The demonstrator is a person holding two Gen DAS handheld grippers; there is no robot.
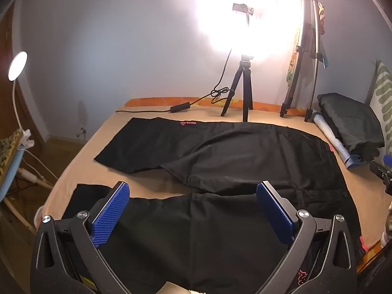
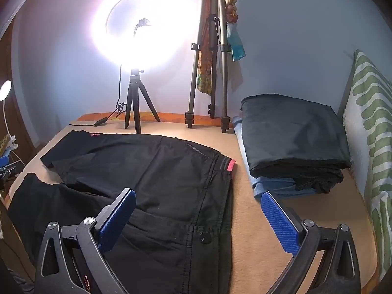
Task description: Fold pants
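Note:
Black pants (image 1: 220, 156) lie spread flat on the tan bed (image 1: 98, 147), legs to the left and waistband to the right. The two legs lie apart in a V. In the right wrist view the pants (image 2: 159, 171) show a red waistband tag (image 2: 230, 165) and a back pocket button (image 2: 205, 237). My left gripper (image 1: 192, 193) is open and empty, over the near leg. My right gripper (image 2: 198, 201) is open and empty, over the waist end near the pants' right edge.
A bright ring light on a small tripod (image 1: 241, 90) and a tall tripod (image 1: 303, 56) stand at the bed's far edge. A stack of folded dark and blue clothes (image 2: 294, 144) lies at the right beside a green-patterned pillow (image 2: 367, 127). A desk lamp (image 1: 17, 66) stands left.

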